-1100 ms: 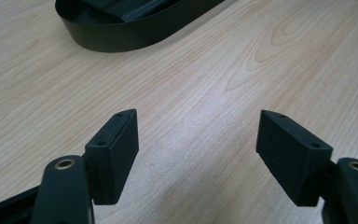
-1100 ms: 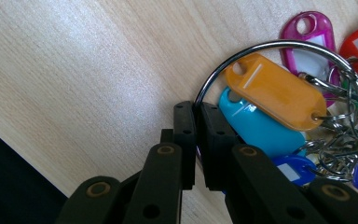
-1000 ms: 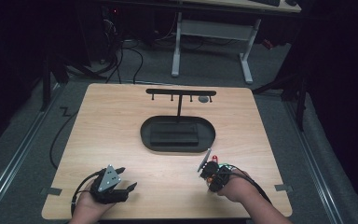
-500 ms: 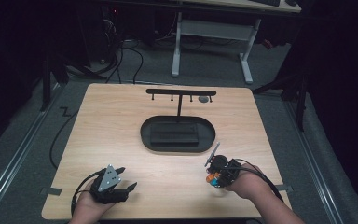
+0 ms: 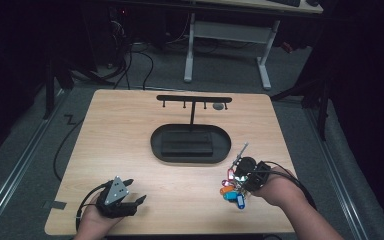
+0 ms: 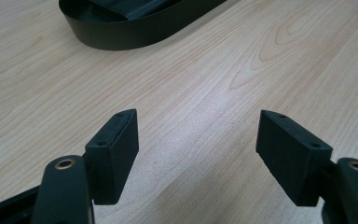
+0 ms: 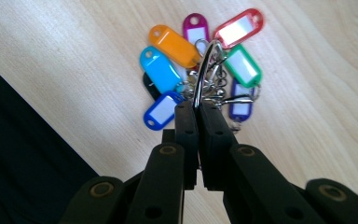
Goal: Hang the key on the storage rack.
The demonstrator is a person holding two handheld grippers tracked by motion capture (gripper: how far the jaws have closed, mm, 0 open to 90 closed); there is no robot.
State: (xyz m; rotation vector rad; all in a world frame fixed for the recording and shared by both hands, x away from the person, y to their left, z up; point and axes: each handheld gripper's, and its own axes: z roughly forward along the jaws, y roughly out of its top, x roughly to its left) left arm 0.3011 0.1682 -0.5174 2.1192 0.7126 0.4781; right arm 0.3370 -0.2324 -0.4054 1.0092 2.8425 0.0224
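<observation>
Key ring (image 7: 204, 70) between the right gripper's (image 7: 198, 109) matt black plastic jaws: polished metal, glossy coloured plastic tags (image 7: 173, 44). Table (image 6: 242, 60) beneath: pale wood-grain, smooth satin. Tray (image 6: 135, 28) ahead of left gripper (image 6: 198, 140): black, semi-gloss.

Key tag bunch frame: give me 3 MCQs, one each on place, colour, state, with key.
1. Where is the black oval tray with its hook stand?
A. mid-table, beyond both grippers
B. at the table's near left corner
C. on the floor

2. Which tag colour is in the bunch of plastic key tags on a metal ring?
A. white
B. orange
C. brown

3. How do the grippers stand?
A. both open
B. left shut on the ring, right open
C. right gripper shut on the ring, left gripper open

Key:
1 A, the high view shows the tray in the middle of the light wooden table.
2 B, an orange tag lies among blue, red, green and purple ones.
3 C, the right jaws pinch the ring; the left jaws stand apart over bare wood.
</observation>
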